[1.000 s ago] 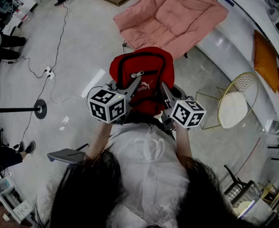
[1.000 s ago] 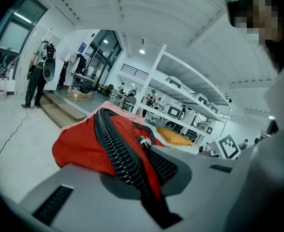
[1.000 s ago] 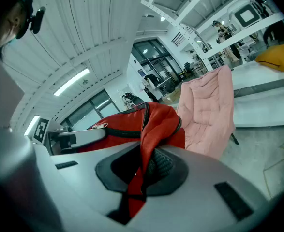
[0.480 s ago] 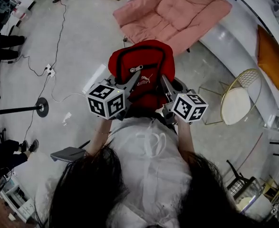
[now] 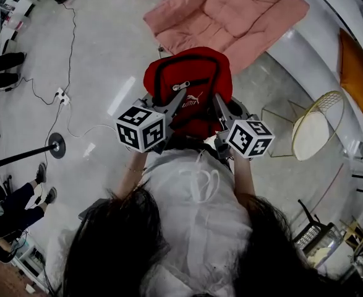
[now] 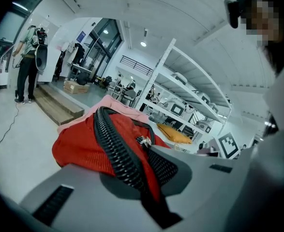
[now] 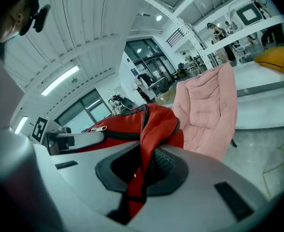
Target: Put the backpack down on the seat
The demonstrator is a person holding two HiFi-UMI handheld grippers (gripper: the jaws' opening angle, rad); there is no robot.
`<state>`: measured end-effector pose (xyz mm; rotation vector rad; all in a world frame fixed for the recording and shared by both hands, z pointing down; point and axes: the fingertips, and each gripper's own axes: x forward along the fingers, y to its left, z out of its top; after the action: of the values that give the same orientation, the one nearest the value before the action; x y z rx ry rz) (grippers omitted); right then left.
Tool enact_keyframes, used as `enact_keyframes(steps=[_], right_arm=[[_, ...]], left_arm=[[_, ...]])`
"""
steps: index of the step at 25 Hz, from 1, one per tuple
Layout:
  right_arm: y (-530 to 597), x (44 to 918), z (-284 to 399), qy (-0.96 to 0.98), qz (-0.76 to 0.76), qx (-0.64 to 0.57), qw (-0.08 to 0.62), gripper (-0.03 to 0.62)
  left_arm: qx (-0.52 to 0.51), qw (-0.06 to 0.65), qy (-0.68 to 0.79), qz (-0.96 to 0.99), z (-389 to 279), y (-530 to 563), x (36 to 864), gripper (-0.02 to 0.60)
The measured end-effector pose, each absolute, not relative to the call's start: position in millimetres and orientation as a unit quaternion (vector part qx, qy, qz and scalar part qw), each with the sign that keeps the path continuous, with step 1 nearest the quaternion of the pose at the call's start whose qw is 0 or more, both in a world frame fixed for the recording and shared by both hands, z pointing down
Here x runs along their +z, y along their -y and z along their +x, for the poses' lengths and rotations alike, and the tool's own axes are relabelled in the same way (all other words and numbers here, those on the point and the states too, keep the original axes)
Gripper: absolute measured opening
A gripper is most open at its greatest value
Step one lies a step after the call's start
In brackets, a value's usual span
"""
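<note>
we are holding the red backpack (image 5: 187, 85) up in the air, short of the pink chair (image 5: 230, 11). our left gripper (image 5: 176, 103) is pinching its black ribbed strap (image 6: 117, 153), and our right gripper (image 5: 221, 109) is pinching a red strap (image 7: 144, 163); both pairs of jaws are pressing tight on the fabric.

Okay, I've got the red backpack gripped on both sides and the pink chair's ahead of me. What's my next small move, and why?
Probably carry the backpack forward over the pink chair before lowering it. The left gripper and right gripper are both shut on it, and it hangs above the floor, short of the chair.
</note>
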<state>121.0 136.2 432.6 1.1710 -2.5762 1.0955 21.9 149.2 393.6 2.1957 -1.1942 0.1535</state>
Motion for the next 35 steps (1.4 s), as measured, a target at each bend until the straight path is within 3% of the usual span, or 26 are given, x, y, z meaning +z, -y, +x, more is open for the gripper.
enact_keyframes(steps=[22,35], right_arm=[[-7,435,-19,0.81,0.45,0.374,0.045,0.044],[11,427,-34,0.791,0.484,0.372,0.033,0.044]], left_arm=[[0.092,0.283,0.377,0.877,-113,-10,389,0.04],[0.089,0.274,0.343,0.894,-126,16,385,0.04]])
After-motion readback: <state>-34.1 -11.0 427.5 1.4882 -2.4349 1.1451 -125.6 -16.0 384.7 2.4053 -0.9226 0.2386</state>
